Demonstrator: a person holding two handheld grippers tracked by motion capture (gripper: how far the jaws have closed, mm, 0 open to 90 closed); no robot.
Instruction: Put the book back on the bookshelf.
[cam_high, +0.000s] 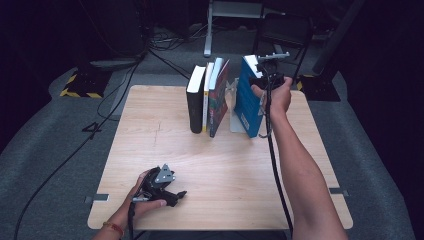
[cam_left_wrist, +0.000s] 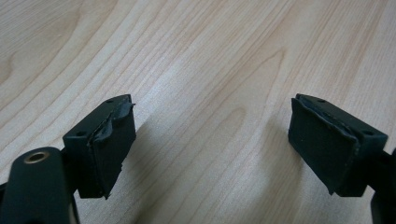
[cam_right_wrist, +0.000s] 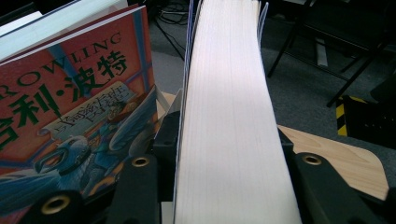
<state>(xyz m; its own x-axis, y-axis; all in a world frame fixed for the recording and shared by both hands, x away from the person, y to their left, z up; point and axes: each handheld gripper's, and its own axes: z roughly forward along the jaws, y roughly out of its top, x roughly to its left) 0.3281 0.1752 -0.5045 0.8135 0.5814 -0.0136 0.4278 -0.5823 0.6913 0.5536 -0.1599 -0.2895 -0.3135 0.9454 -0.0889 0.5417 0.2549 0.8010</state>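
Observation:
A blue-covered book (cam_high: 248, 97) stands upright at the far right of the table, and my right gripper (cam_high: 263, 80) is shut on it from above. Its white page edge (cam_right_wrist: 229, 126) runs up between the two black jaws in the right gripper view. Left of it stand a red illustrated book (cam_high: 218, 97), a white-spined book (cam_high: 206, 97) and a black book (cam_high: 195, 102). The red book's cover (cam_right_wrist: 70, 116) leans close beside the held one. My left gripper (cam_high: 172, 196) rests low near the table's front edge, open, with bare wood between its pads (cam_left_wrist: 112, 144).
A clear bookend (cam_high: 233, 112) stands between the red and blue books. The wooden table (cam_high: 225, 175) has wide bare room in the middle and front. Cables, a black chair (cam_high: 285, 30) and yellow-black striped bases (cam_high: 82, 85) lie on the grey floor behind.

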